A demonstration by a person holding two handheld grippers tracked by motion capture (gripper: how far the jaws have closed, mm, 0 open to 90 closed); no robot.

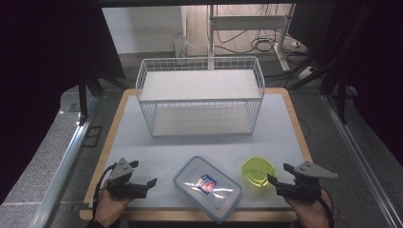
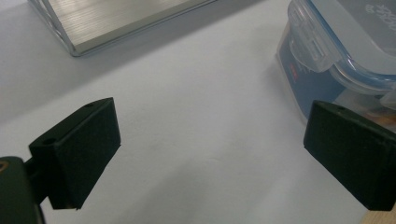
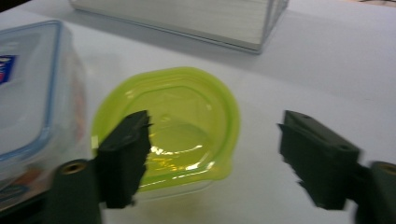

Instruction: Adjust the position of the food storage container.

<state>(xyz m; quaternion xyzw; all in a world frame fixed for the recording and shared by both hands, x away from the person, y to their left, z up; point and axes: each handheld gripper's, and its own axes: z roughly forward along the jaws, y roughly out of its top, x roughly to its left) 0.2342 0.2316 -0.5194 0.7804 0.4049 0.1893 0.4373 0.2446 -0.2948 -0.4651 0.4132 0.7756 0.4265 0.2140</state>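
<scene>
Right gripper view shows the right gripper [image 3: 215,158] with its jaws apart and nothing pressed between them, aimed at the small yellow-green plastic container [image 3: 168,135]. This container sits on the white table [image 1: 157,152], at 3 o'clock from the clear lock-lid food box [image 1: 208,188] and just beside it. I judge it light, thin and a little slippery — best hold is on the rim at the near edge. The left gripper [image 2: 210,154] is also released — the box corner is near its one jaw.
</scene>
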